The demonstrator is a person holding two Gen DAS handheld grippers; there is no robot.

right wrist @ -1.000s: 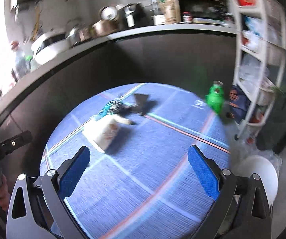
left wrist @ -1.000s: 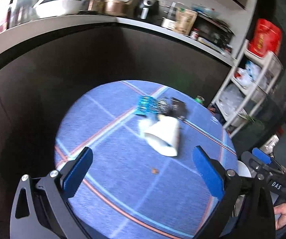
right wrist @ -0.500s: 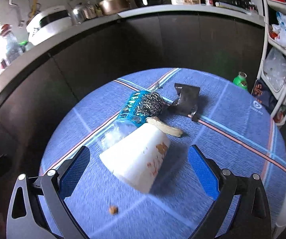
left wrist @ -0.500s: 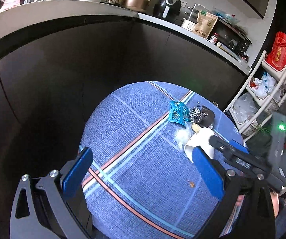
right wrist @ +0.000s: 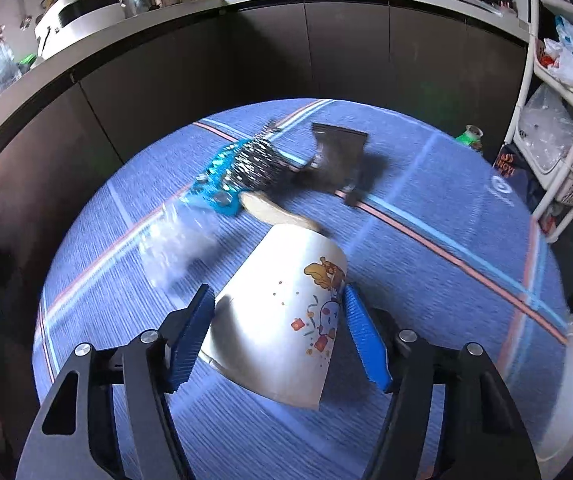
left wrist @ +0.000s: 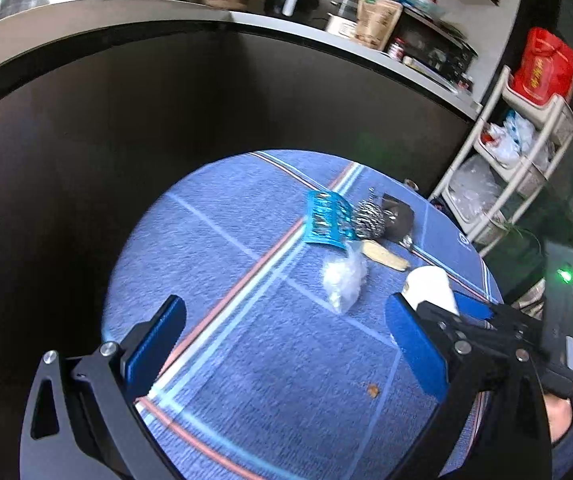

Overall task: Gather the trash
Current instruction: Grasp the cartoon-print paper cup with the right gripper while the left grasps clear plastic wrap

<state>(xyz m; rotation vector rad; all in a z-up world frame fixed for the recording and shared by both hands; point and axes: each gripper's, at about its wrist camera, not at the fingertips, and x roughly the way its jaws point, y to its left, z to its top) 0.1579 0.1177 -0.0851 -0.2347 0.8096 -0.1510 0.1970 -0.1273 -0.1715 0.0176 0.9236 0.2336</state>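
Note:
A white paper cup (right wrist: 282, 320) with cartoon print lies on its side on the blue tablecloth (right wrist: 426, 264). My right gripper (right wrist: 277, 292) straddles the cup; its jaws are closing and both blue pads touch the cup's sides. In the left wrist view, the cup (left wrist: 430, 284) shows just past that gripper. Beyond it lie a clear plastic wrapper (right wrist: 174, 244), a teal packet (right wrist: 218, 188), a steel scrubber (right wrist: 258, 160), a beige scrap (right wrist: 274, 212) and a dark wrapper (right wrist: 338, 148). My left gripper (left wrist: 284, 304) hovers open over bare cloth, left of the wrapper (left wrist: 344, 280).
A brown crumb (left wrist: 373, 390) lies on the cloth near my left gripper. A white bin (right wrist: 566, 392) stands off the table's right edge. Dark cabinets (right wrist: 326, 52) curve behind the table. A white shelf rack (left wrist: 518, 152) and a green bottle (right wrist: 470, 136) are at the far right.
My right gripper came down and forward onto the paper cup, and its jaws narrowed from wide open to the cup's sides. My left gripper shifted left and lower, staying open.

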